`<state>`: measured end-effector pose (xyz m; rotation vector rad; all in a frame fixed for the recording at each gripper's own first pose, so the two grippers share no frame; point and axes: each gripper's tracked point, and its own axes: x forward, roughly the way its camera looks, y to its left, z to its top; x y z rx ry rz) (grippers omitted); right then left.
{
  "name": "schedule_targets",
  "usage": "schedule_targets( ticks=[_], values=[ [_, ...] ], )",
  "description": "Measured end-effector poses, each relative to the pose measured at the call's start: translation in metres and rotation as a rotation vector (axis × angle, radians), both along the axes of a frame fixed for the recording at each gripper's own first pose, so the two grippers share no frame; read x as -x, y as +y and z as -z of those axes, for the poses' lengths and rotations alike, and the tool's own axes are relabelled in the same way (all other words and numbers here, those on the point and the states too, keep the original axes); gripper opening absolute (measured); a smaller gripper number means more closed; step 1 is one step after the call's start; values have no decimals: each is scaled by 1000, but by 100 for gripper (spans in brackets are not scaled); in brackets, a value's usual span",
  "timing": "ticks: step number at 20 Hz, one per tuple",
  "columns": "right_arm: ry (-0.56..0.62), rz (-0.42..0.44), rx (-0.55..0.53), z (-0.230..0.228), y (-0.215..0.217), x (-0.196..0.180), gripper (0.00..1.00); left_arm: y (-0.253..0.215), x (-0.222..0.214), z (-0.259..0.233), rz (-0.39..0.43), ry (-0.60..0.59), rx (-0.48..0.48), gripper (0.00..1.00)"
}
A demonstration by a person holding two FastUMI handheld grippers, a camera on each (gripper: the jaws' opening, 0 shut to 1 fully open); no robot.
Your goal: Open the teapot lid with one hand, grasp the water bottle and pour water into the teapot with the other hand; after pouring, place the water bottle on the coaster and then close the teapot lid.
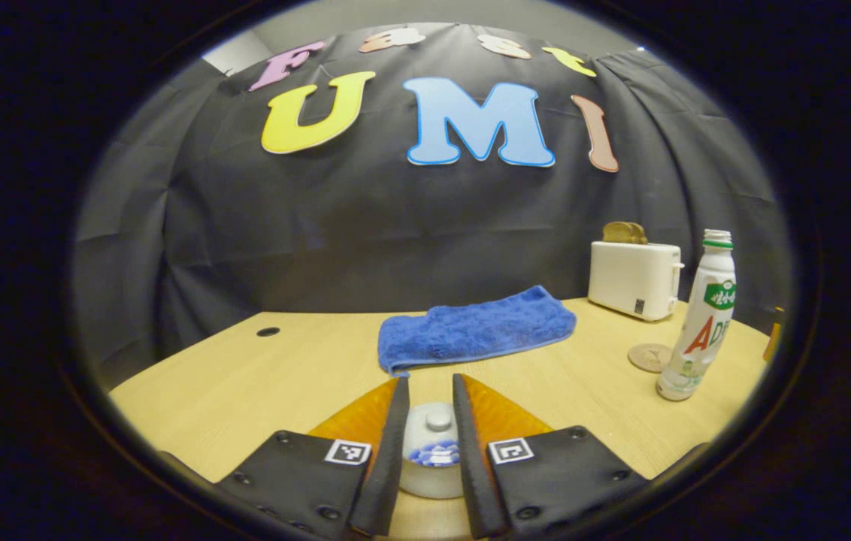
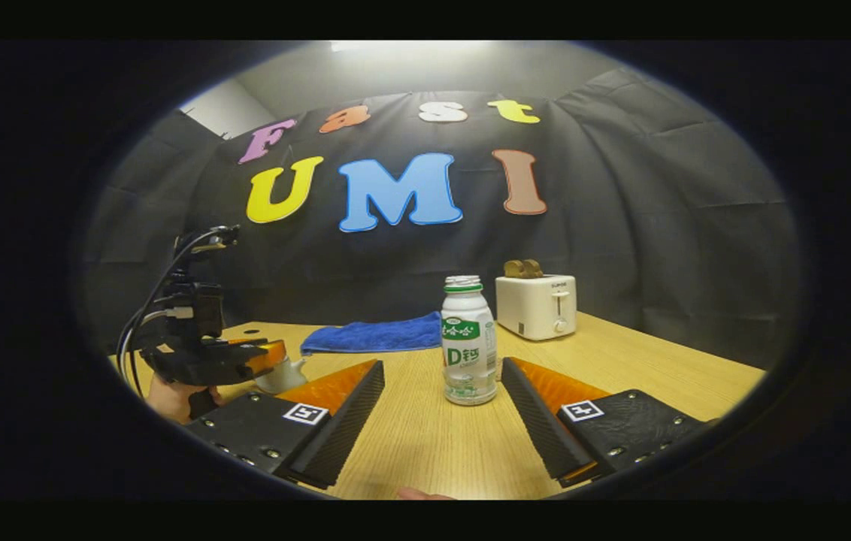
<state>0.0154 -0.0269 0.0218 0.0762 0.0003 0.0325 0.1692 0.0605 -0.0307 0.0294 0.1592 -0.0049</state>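
Observation:
A small white teapot with a blue pattern sits on the wooden table between my left gripper's fingers. My left gripper is narrowed around the teapot lid, both fingers lying against its sides, the knob bare in the middle. The right gripper view shows that gripper level over the teapot. A white water bottle, uncapped, stands upright to the right, beside a round tan coaster. My right gripper is open wide, and the bottle stands just ahead between its fingertips, untouched.
A folded blue towel lies behind the teapot. At the back right a white toaster holds toast. The table has a small cable hole at the far left. A hand holds the left gripper.

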Motion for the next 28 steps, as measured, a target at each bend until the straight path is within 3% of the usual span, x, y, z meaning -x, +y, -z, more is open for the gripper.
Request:
schedule_targets(
  ticks=[4,7,8,10,13,14,17,18,24,26,28],
  values=[
    [6,-1,10,1,-1,0,97,-11,0,-1,12,-1,-94,22],
    [5,5,16,1,-5,-1,97,-11,-2,-1,37,-3,-57,13],
    [8,8,21,3,-7,-2,97,-10,-2,-3,41,-13,-41,17],
    [15,13,24,4,-10,-5,97,-6,3,-13,46,-40,-15,11],
    [29,9,15,9,-11,-7,97,-2,13,-38,42,-103,11,14],
    [32,9,19,10,-11,-8,97,-1,18,-46,43,-115,13,11],
    [39,10,34,13,-13,-11,97,3,39,-61,48,-145,53,14],
    [40,12,37,13,-15,-13,96,5,48,-65,50,-154,71,11],
    [37,33,76,10,-26,-35,97,7,121,-76,80,-206,157,10],
    [55,42,72,13,-29,-50,97,-2,148,-79,108,-227,159,7],
    [94,35,71,19,-29,-68,97,-11,169,-84,134,-248,138,10]
  ],
)
